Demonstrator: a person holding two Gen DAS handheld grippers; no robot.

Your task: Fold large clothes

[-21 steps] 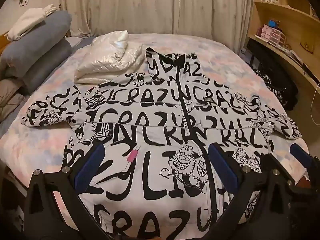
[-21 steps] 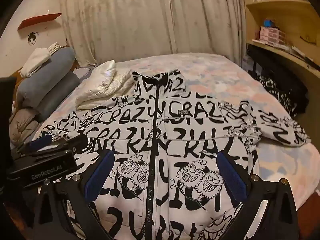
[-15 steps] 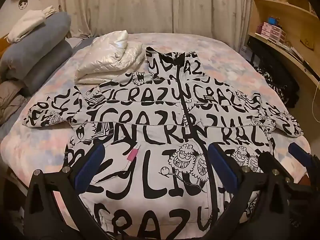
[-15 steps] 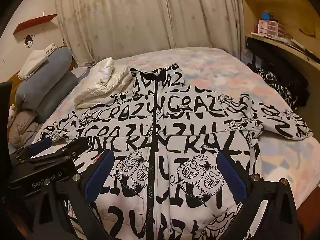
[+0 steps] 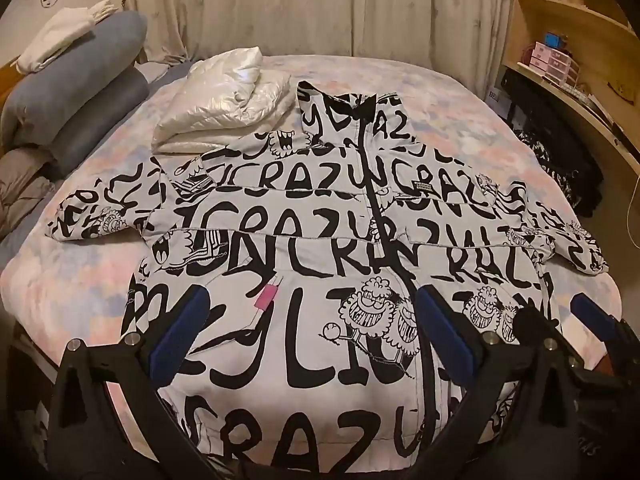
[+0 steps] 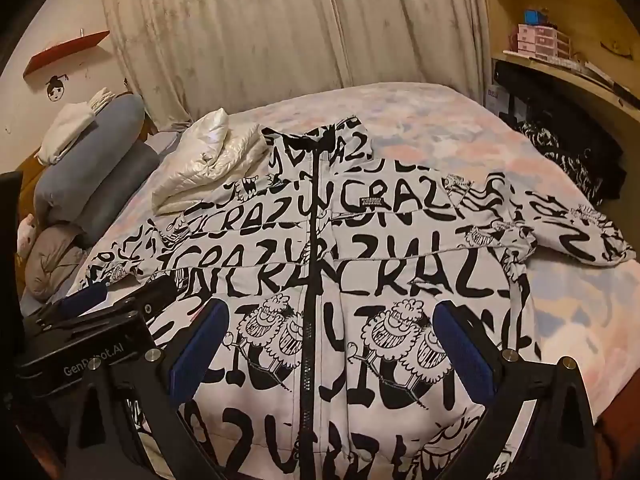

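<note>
Both grippers hanging over the jacket's hem, nothing grabbed yet

The white puffer jacket with black cartoon lettering (image 5: 320, 248) lies flat on the pastel patchwork bedspread (image 5: 80, 280), collar toward the top of frame, zip running bottom-to-top. The left gripper (image 5: 308, 332) and right gripper (image 6: 332, 340) both gape wide and empty; each one's nearer to its own-side sleeve, so probably a sleeve fold-in comes next.

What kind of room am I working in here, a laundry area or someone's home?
Most likely a home bedroom: the printed jacket lies spread on a bed, pillows are stacked at its head, curtains hang behind, and wooden shelves line one side.
</note>
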